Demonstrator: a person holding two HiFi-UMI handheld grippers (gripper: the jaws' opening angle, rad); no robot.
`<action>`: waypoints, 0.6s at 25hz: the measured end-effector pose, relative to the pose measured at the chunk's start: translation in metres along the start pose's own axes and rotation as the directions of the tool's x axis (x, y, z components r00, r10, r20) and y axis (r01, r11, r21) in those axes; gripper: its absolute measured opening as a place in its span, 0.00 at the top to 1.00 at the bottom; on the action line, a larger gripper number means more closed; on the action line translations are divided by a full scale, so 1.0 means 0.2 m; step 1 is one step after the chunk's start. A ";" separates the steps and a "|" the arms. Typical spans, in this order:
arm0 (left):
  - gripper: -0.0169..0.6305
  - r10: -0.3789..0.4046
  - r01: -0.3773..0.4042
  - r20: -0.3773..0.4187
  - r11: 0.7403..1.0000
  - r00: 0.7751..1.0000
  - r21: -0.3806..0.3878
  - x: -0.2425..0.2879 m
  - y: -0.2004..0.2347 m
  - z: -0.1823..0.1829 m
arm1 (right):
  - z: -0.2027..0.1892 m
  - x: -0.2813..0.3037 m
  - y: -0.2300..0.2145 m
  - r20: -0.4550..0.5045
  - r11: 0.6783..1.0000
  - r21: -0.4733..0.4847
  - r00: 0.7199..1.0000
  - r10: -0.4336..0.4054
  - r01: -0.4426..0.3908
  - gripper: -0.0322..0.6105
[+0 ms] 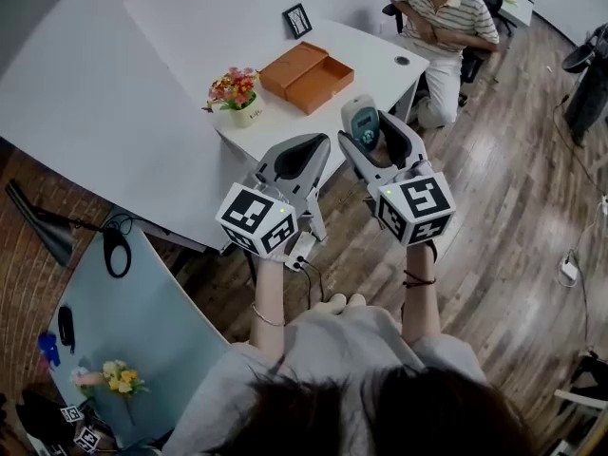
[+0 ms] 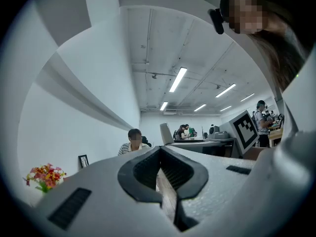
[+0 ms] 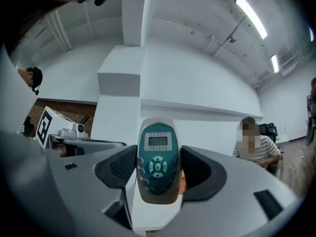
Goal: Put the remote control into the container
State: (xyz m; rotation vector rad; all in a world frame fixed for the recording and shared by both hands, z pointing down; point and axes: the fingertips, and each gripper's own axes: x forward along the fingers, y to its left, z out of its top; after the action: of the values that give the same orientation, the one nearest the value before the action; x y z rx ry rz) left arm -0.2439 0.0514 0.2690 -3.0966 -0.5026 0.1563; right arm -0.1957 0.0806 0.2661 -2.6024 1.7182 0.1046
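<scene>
White desk [image 1: 375, 57] in an office room with a wood-plank floor [image 1: 513, 188]. A seated person in a striped shirt [image 1: 443, 15] was at its far end.

Item 1, container [image 1: 306, 74]: orange box, lying open on the desk. Nothing could be made out inside it.

Item 2, remote control [image 3: 157, 157]: pale grey casing with a teal face, a small screen above a cluster of round buttons. It stood upright between the jaws of the right gripper [image 3: 158, 154], whose pads pressed on both its sides. It was held in the air on the near side of the desk, well apart from the container.

Item 3, left gripper [image 2: 159, 149]: jaws closed together with nothing between them, held just beside the right one.

Item 4, pot of flowers [image 1: 234, 89]: near the box. A small black picture frame [image 1: 297, 20] stood behind the box.

Progress, as judged: the pickup looked done, since the remote control was off any surface and firmly clamped. Left to do were the carry across to the box, the lowering into it and the release.

Writing: no brand or label could be read on the remote control. Its screen showed nothing legible and the print beneath it was too fine. The marker cubes [image 1: 256, 218] bore only black-and-white square patterns. The print in the frame was too small to read.
</scene>
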 end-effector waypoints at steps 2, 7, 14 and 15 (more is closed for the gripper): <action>0.97 0.010 -0.010 -0.002 1.000 1.000 -0.004 0.01 -0.02 -0.01 | -0.01 -0.02 -0.02 -0.004 1.000 0.004 1.000 0.005 -0.005 0.52; 0.97 0.047 -0.047 -0.022 0.999 0.999 0.002 -0.01 -0.07 -0.06 | -0.06 -0.06 -0.03 -0.016 1.000 0.022 1.000 0.010 -0.010 0.52; 0.97 0.095 -0.096 -0.042 0.995 0.995 -0.023 -0.03 -0.03 -0.13 | -0.16 -0.04 -0.06 -0.049 0.998 0.051 0.998 0.045 -0.043 0.52; 0.97 0.095 -0.096 -0.044 0.995 0.995 -0.023 -0.01 -0.02 -0.14 | -0.16 -0.03 -0.08 -0.049 0.998 0.055 0.998 0.043 -0.040 0.52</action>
State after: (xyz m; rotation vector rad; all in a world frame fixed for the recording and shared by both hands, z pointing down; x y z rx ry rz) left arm -0.2450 0.0551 0.2977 -3.1421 -0.3582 0.0846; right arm -0.1824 0.0911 0.2987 -2.5534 1.7653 -0.0060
